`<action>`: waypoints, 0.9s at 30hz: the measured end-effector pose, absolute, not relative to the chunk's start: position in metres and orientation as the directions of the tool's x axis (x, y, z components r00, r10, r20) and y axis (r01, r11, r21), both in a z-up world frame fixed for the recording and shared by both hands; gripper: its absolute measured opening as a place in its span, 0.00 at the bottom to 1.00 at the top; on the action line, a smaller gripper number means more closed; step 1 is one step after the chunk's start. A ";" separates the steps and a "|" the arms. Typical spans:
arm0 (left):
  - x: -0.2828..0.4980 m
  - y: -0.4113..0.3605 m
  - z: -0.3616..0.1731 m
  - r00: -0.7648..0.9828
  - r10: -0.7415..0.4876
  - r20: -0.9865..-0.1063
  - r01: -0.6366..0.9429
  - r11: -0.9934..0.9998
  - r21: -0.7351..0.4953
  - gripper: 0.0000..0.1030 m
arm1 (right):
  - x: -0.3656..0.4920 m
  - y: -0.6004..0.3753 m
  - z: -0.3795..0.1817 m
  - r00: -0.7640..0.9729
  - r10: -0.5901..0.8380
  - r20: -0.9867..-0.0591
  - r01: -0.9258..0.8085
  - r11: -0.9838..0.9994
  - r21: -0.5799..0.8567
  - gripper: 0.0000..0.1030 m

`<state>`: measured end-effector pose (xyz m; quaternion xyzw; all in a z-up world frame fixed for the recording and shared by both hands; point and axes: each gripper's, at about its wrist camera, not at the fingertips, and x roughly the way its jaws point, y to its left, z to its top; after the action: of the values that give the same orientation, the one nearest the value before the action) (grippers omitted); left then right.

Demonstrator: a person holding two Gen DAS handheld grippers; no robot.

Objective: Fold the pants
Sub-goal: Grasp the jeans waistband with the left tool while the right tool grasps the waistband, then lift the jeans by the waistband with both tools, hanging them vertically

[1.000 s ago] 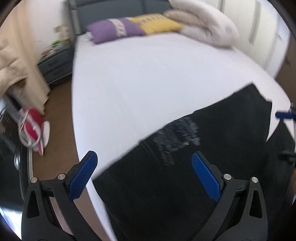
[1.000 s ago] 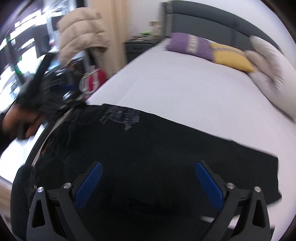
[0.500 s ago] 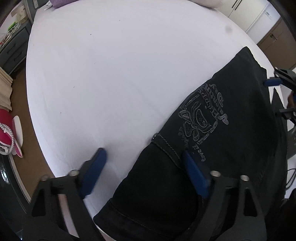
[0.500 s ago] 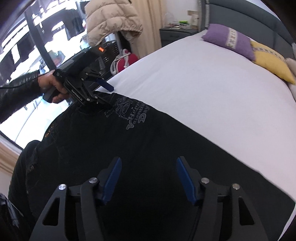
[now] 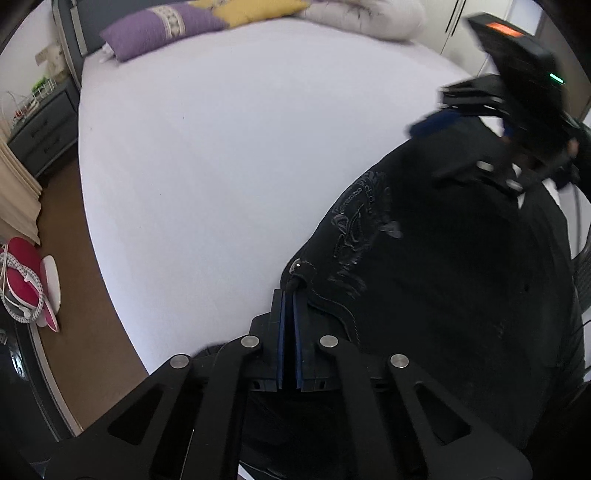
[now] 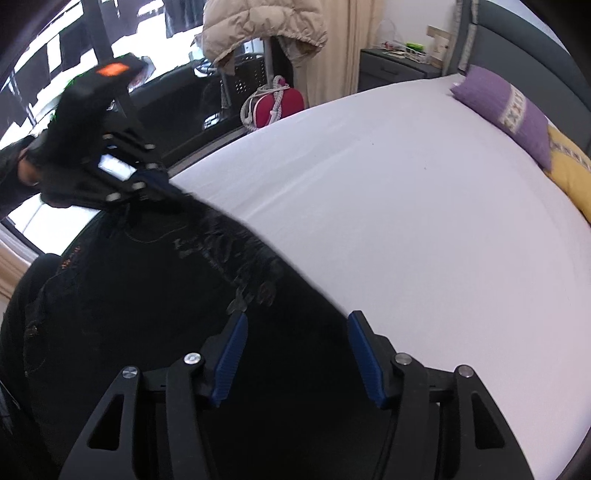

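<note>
Black pants [image 5: 436, 280] with a grey print lie along the near edge of the white bed [image 5: 221, 147]. My left gripper [image 5: 289, 299] is shut on the waistband corner by the button. In the right wrist view the pants [image 6: 155, 295] stretch from my left gripper [image 6: 155, 184] at far left to under my right gripper [image 6: 297, 325], which is open with its blue fingers over the fabric. My right gripper also shows at the upper right of the left wrist view [image 5: 461, 129], blurred.
Purple pillow [image 5: 162, 26], yellow pillow [image 5: 255, 9] and a white duvet [image 5: 362, 16] lie at the head of the bed. A grey nightstand [image 5: 40, 129] and a red bag [image 5: 22, 277] stand on the brown floor at left. A beige jacket [image 6: 262, 26] hangs on a rack.
My left gripper closed on the waistband corner. My right gripper narrowed, then opened wider, and moved along the pants toward the left gripper.
</note>
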<state>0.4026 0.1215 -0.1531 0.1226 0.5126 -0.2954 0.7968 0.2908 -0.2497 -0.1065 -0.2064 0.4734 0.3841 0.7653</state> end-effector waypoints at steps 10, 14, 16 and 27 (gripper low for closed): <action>0.373 0.123 -0.146 0.394 -0.369 -0.842 0.594 0.801 -0.073 0.02 | 0.323 -0.230 -0.140 0.180 0.286 -0.941 -0.812 0.583 0.022 0.38; 0.352 0.119 -0.148 0.400 -0.375 -0.836 0.579 0.810 -0.086 0.02 | 0.325 -0.226 -0.140 0.155 0.311 -0.938 -0.813 0.579 0.057 0.11; 0.341 0.117 -0.138 0.403 -0.380 -0.832 0.572 0.815 -0.096 0.02 | 0.319 -0.224 -0.136 0.170 0.314 -0.934 -0.814 0.580 0.047 0.07; 0.275 0.110 -0.106 0.407 -0.442 -0.799 0.560 0.812 -0.165 0.02 | 0.266 -0.229 -0.106 0.256 0.481 -0.839 -0.682 0.705 0.196 0.06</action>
<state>0.2753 0.1101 -0.1055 0.0644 0.4548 -0.2995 0.8363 0.2664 -0.2292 -0.1063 -0.1034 0.4850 0.3699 0.7857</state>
